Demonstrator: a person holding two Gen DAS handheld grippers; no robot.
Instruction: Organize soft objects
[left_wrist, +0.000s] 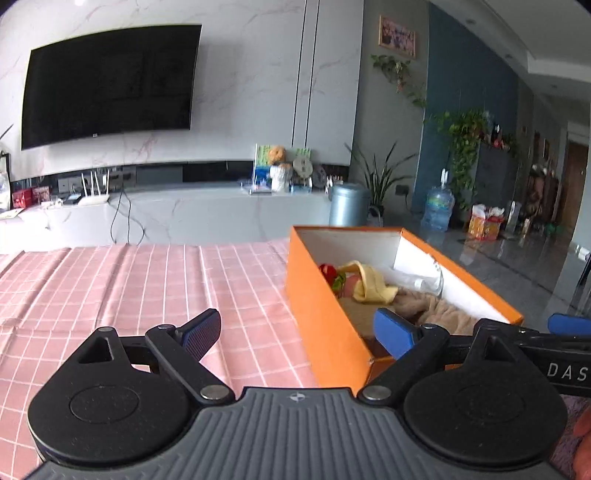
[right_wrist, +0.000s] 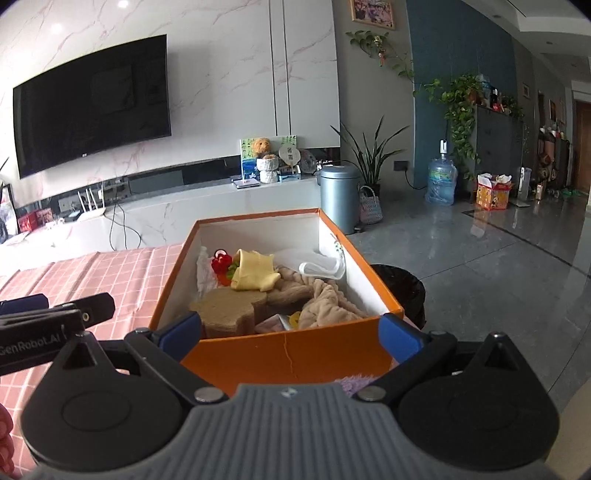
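An orange box (right_wrist: 291, 350) stands at the right end of the pink checked tablecloth (left_wrist: 147, 288); it also shows in the left wrist view (left_wrist: 325, 325). Inside lie a yellow cloth (right_wrist: 255, 275), a red soft toy (right_wrist: 220, 263), a beige fleece cloth (right_wrist: 325, 302), a brown sponge-like piece (right_wrist: 229, 308) and a white cloth (right_wrist: 321, 267). My right gripper (right_wrist: 291, 332) is open and empty, fingers either side of the box's near wall. My left gripper (left_wrist: 295, 328) is open and empty, straddling the box's left near corner. A purple fluffy item (right_wrist: 354, 382) lies just below the box.
A black-lined bin (right_wrist: 402, 291) stands on the floor right of the box. Beyond the table are a white TV bench (left_wrist: 184, 214), a wall TV (left_wrist: 107, 83), a grey pedal bin (right_wrist: 339, 197), plants and a water bottle (right_wrist: 441, 181).
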